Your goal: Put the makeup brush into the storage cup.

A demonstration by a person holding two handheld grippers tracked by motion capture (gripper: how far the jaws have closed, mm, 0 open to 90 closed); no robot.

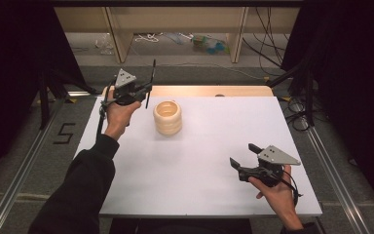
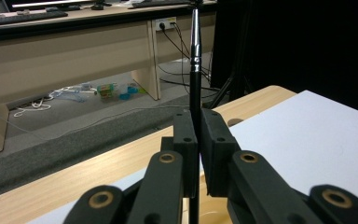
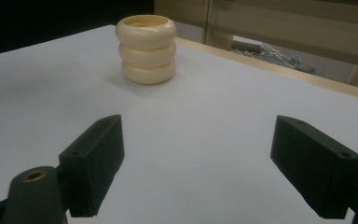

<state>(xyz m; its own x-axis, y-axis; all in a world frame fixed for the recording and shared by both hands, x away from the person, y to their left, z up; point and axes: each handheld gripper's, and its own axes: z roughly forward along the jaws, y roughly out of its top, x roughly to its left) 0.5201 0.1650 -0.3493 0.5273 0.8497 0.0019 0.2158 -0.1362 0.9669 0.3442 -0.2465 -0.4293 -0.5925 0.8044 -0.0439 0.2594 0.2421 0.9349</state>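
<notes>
A cream, ribbed holder (image 1: 167,117) shaped like three stacked rings stands upright on the white table top (image 1: 199,161), open at the top; it also stands far off in the right gripper view, holder (image 3: 146,49). My left gripper (image 1: 147,89) hovers just left of it, shut on a thin black pen (image 1: 151,83) that stands nearly upright. In the left gripper view the pen (image 2: 195,60) rises between the pressed pads of the gripper (image 2: 198,149). My right gripper (image 1: 244,155) rests low near the front right, open, with nothing between its jaws (image 3: 196,161).
The white top lies on a wooden table whose far edge (image 1: 199,90) shows behind it. Beyond are wooden bench legs (image 1: 119,41), loose cables (image 1: 268,44) and small clutter on the floor. Dark curtains flank both sides.
</notes>
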